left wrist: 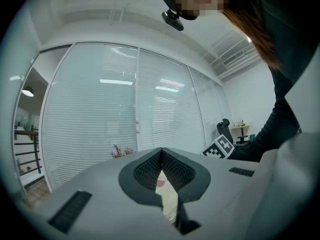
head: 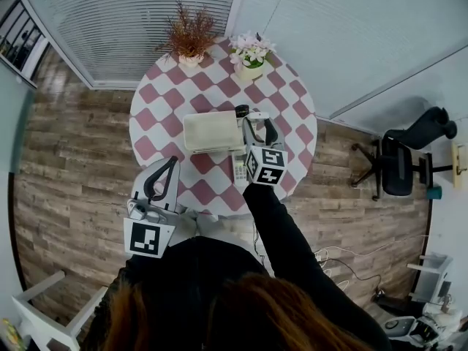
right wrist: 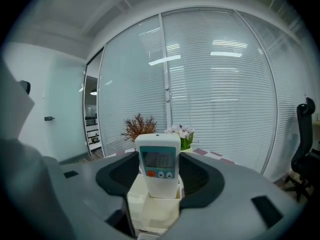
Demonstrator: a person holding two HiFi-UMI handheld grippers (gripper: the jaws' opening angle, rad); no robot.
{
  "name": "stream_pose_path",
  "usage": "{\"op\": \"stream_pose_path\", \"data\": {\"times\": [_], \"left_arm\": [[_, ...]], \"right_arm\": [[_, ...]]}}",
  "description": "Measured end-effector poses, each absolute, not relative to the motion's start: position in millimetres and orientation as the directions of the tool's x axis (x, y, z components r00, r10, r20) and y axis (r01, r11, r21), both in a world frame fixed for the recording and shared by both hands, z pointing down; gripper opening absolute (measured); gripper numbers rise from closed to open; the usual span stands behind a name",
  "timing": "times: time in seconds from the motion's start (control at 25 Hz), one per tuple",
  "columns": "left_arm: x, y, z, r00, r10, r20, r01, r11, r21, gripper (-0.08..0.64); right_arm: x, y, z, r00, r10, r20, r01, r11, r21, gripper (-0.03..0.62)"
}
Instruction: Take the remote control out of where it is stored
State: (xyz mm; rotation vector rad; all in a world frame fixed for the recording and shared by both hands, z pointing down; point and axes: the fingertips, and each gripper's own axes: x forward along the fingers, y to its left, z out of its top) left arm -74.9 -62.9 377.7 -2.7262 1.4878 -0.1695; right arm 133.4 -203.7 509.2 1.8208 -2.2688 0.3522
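Note:
The white remote control (right wrist: 158, 164), with a grey display and an orange button, stands upright in a cream holder (right wrist: 152, 209). It faces the camera in the right gripper view. My right gripper (right wrist: 159, 156) has a dark jaw on either side of it. Whether the pads touch it is hidden. From the head view, the right gripper (head: 261, 126) hovers over the table's near right part with its jaws apart. A white piece (head: 240, 168) peeks out beside its marker cube. My left gripper (head: 172, 161) hangs off the table's near edge, shut and empty (left wrist: 161, 151).
The round table (head: 157, 97) has a pink-and-white checked cloth. A flat white box (head: 212, 131) lies just left of the right gripper. A reddish dried plant (head: 190, 39) and a flower pot (head: 250, 53) stand at the far edge. An office chair (head: 406, 159) stands to the right.

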Motion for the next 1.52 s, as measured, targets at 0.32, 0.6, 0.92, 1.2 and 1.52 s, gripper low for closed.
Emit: {"op": "stream_pose_path", "data": {"times": [0.32, 0.6, 0.92, 1.2, 1.52], "left_arm": [[-66.7, -57.2, 375.3, 0.564, -0.823, 0.066, -0.819, -0.568, -0.081, 0.006], [-63.9, -55.6, 374.4, 0.571, -0.818, 0.062, -0.815, -0.575, -0.076, 0.006], [-61.5, -58.2, 375.4, 0.575, -0.816, 0.064, -0.812, -0.579, -0.077, 0.006], [-59.1, -58.0, 373.9, 0.580, -0.812, 0.057, -0.809, -0.583, -0.073, 0.006], [-56.9, -58.4, 375.8, 0.581, -0.811, 0.063, -0.808, -0.585, -0.075, 0.006]], "right_arm": [[142.2, -177.1, 490.0, -0.211, -0.938, 0.275, -0.977, 0.198, -0.073, 0.259], [153.6, -156.5, 487.1, -0.197, -0.940, 0.279, -0.980, 0.177, -0.094, 0.259], [165.6, -133.8, 481.5, -0.185, -0.943, 0.277, -0.983, 0.174, -0.064, 0.259], [178.8, -109.6, 482.7, -0.157, -0.946, 0.284, -0.987, 0.146, -0.059, 0.259], [185.5, -79.2, 517.5, -0.146, -0.920, 0.363, -0.989, 0.141, -0.041, 0.259]]}}
